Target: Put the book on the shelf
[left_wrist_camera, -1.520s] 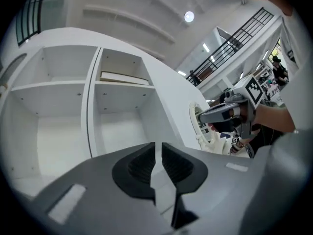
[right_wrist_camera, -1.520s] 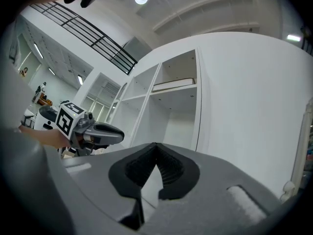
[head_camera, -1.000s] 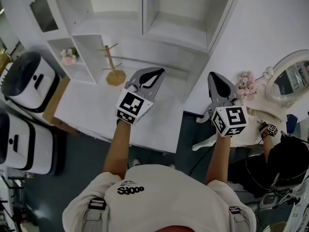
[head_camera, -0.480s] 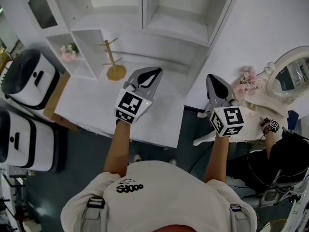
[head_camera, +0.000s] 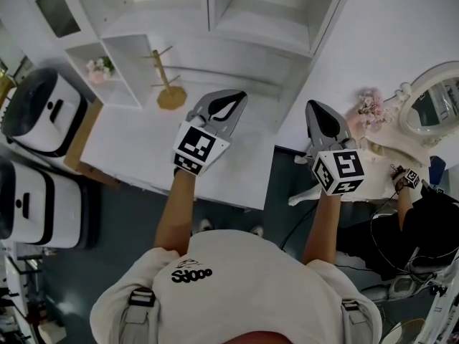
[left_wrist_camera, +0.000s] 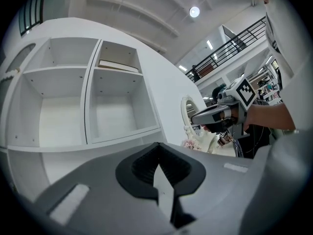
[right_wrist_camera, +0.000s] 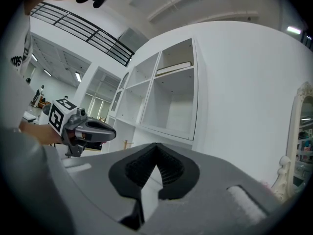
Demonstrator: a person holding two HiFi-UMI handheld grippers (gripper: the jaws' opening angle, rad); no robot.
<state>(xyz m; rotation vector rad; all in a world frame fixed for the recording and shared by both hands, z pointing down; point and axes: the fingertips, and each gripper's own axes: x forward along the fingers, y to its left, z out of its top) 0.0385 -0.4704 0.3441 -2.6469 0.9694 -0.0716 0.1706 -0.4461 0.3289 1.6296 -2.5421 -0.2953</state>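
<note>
- Head view is showing both grippers hovering in front of the shelf (head_camera: 212, 6). The left gripper (head_camera: 231, 104) is hanging over the desk (head_camera: 129, 153), and the right gripper (head_camera: 319, 115) is hanging just off the desk's right edge.
- Compared with a second ago, the left gripper is sitting slightly further forward, toward the shelf. The right gripper is staying almost where it was.
- Left gripper view is showing its jaws clenched together with nothing between them, and they are not parting over this last second.
- Right gripper view is showing the same thing: jaws pressed together, gripping nothing.
- The book (left_wrist_camera: 117, 65) is lying flat in the upper right compartment of the shelf, well apart from both grippers. It is also showing there in the right gripper view.
- The compartments below and beside the book are looking bare. On the desk only a wooden stand (head_camera: 169, 92) is standing, near the back and left of the left gripper.
- With the book resting on the shelf and both grippers empty, the task is looking done.
- The small forward drift of the left gripper is reading as idle settling, not as a new reach, though that is only a guess.
- Nothing is being carried, so little is at risk beyond a gripper brushing the stand.
</note>
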